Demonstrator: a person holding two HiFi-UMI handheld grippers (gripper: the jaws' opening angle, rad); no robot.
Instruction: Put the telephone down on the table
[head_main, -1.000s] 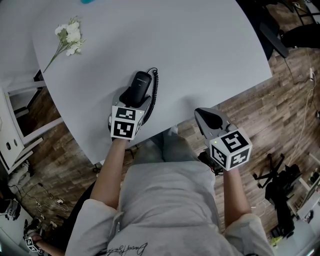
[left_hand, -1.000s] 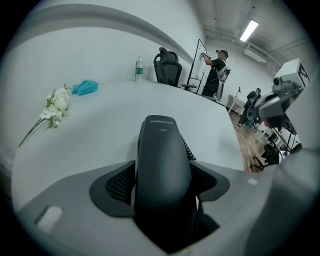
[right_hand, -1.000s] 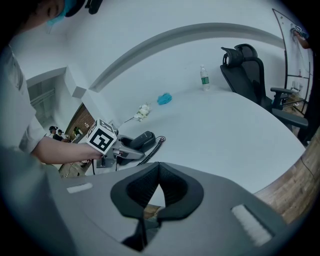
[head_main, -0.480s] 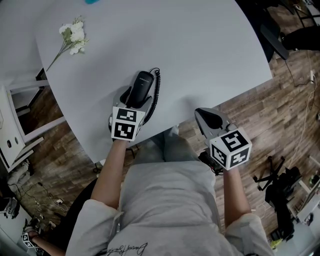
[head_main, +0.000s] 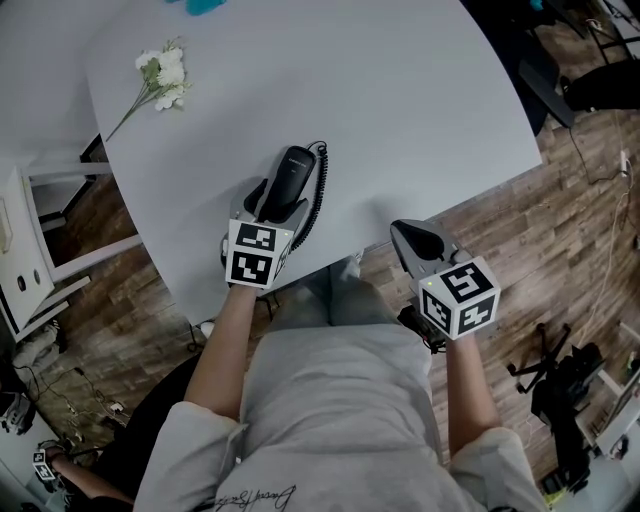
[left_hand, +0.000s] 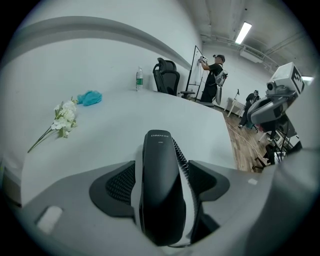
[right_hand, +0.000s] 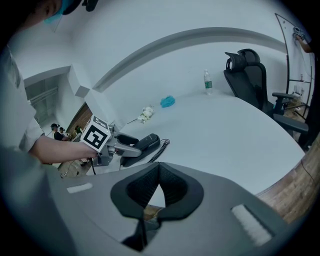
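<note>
Head view: telephone (head_main: 288, 180), a black handset with coiled cord (head_main: 316, 190), at the near edge of the white worktop (head_main: 420, 90). The left gripper (head_main: 272, 205) is clamped on its two sides. The handset's near end is hidden under the gripper body and marker cube (head_main: 252, 252); whether the handset touches the worktop cannot be told

Left gripper view: the handset fills the gap between the fingers (left_hand: 119, 186), both pads pressed to it. Its far end points out across the worktop and its near end is cut off at the frame's lower edge

Right gripper (head_main: 408, 236): off the worktop's near edge, right of the telephone and well apart from it, over wood floor (head_main: 560, 200); fingers together, tips meeting

White flower sprig (head_main: 160, 72): far left on the worktop

Teal item (head_main: 205, 5): far edge of the worktop, cut off by the frame, kind not made out
</note>
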